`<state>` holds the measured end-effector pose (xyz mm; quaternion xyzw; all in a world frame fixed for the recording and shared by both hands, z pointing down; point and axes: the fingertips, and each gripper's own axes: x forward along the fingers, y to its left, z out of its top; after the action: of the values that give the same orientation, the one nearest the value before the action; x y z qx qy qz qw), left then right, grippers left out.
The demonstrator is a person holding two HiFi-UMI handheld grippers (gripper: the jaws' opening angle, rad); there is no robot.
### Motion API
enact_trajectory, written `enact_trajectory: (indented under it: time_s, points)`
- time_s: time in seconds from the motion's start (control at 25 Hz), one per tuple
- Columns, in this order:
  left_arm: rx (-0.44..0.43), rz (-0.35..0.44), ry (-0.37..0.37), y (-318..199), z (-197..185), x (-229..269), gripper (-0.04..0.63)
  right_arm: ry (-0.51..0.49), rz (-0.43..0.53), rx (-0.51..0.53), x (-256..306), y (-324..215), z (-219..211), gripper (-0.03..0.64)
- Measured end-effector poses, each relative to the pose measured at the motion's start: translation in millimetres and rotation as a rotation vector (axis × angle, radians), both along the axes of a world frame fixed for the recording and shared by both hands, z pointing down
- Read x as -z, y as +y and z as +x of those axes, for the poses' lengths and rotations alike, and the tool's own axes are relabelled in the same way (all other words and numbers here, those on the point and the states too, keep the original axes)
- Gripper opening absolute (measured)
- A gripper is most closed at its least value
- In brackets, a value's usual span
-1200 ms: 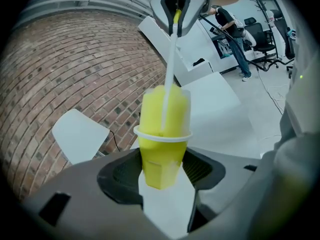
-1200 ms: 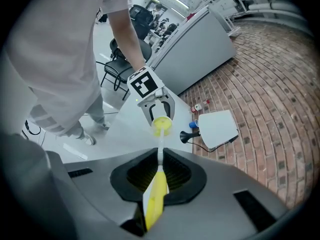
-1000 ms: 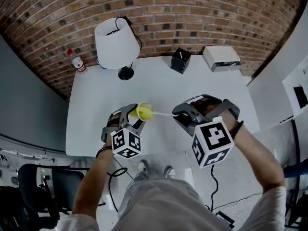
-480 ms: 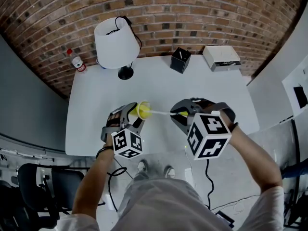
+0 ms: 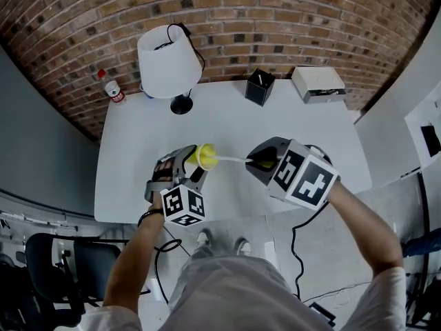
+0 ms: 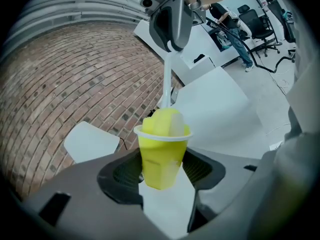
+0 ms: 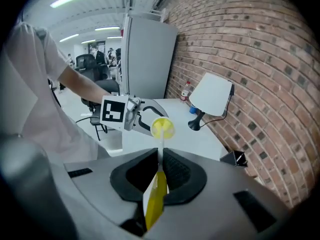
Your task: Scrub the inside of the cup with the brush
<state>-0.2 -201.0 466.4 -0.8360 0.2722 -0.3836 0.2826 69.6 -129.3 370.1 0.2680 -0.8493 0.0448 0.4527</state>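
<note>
My left gripper [image 5: 196,169] [image 6: 162,170] is shut on a small yellow cup [image 5: 205,156] [image 6: 162,154] [image 7: 162,128], held above the white table with its mouth turned toward the right gripper. The brush has a thin white stem [image 5: 233,160] [image 6: 166,81] [image 7: 160,151], a yellow handle [image 7: 155,198] and a yellow head [image 6: 167,122] that fills the cup's mouth. My right gripper [image 5: 260,165] [image 7: 160,171] is shut on the brush's handle, a short way right of the cup.
On the white table [image 5: 303,129] at the back stand a white lamp [image 5: 169,61], a black pen box [image 5: 259,86] and a white box [image 5: 318,83]. A plastic bottle [image 5: 111,88] stands by the brick wall [image 5: 234,19]. Office chairs [image 5: 48,267] stand on the floor at lower left.
My right hand has rolled, turning its marker cube toward the table, and shifted slightly left. The brush stays in the cup. The left gripper and cup have barely moved.
</note>
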Motion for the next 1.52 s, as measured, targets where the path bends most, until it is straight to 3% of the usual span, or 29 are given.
enact_trajectory:
  time_s: [0.44, 1.0, 1.52]
  points:
    - [-0.002, 0.021, -0.004, -1.4, 1.4, 0.7, 0.262, -0.164, -0.167, -0.149, -4.5, -6.2, 8.4, 0.029]
    - [-0.012, 0.065, -0.015, -0.7, 1.8, 3.8, 0.262, -0.453, -0.460, -0.357, -12.4, -7.9, 19.3, 0.029]
    - [0.023, 0.049, -0.015, -9.5, -7.1, -1.9, 0.262, -0.427, -0.425, -0.338, -4.9, -7.5, 23.9, 0.029]
